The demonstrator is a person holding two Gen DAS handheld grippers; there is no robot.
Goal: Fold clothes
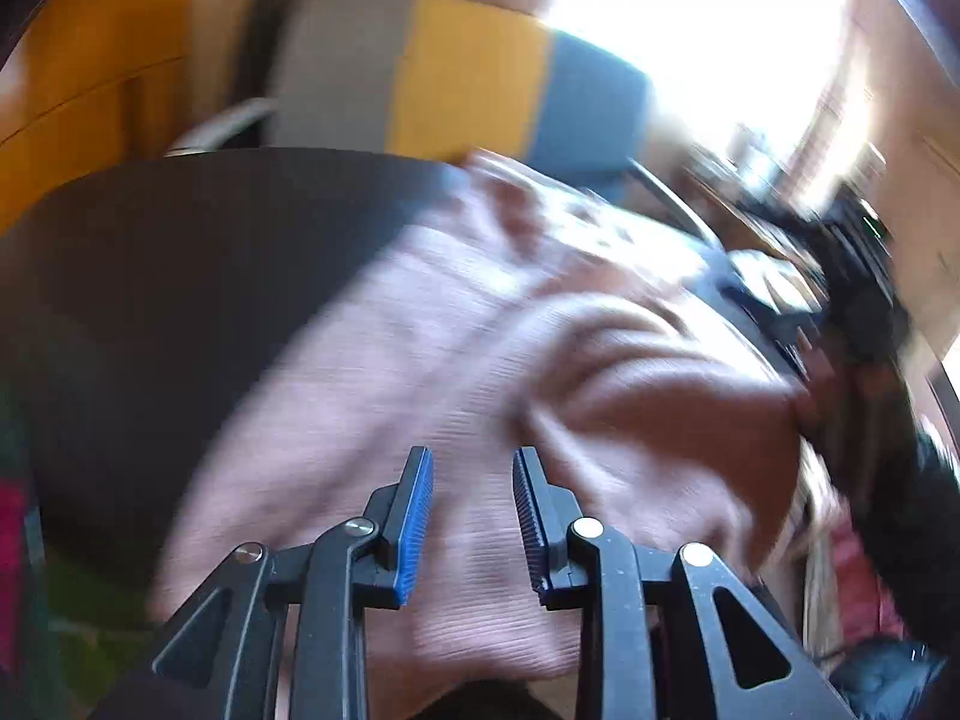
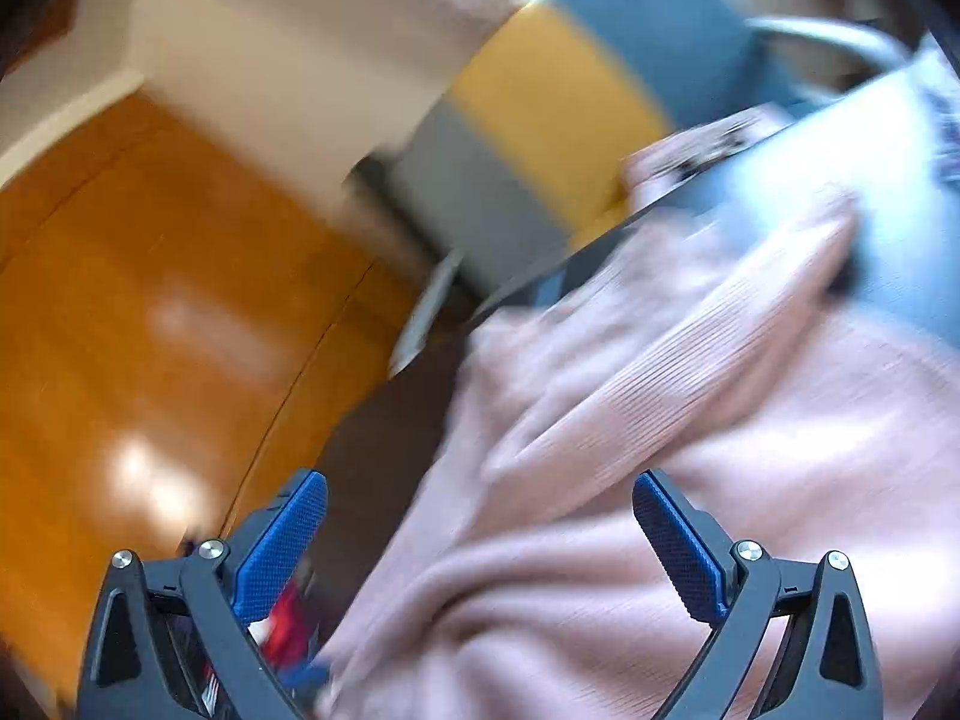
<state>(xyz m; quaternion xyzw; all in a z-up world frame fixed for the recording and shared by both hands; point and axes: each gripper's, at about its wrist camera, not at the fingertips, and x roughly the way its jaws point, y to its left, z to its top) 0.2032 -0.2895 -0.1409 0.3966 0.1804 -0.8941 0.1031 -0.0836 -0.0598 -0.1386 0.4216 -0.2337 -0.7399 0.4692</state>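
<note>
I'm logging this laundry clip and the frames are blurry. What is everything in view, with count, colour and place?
garment: one, pale pink ribbed knit, crumpled on the table
table: one, dark top, under the garment
chair: one, grey, yellow and blue panels, behind the table
floor: orange-brown wood, beside the table
left gripper: one, black with blue pads, narrow gap, above the garment, nothing clamped
right gripper: one, black with blue pads, wide open over the garment's edge

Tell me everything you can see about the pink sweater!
The pink sweater looks like soft ribbed knit, pale dusty pink. It lies rumpled, with folds and creases, on the dark table, one edge near the table's rim. Both pictures are blurred, so its sleeves are hard to pick out. Neither gripper pinches it: the left gripper and right gripper hang open over it.
</note>
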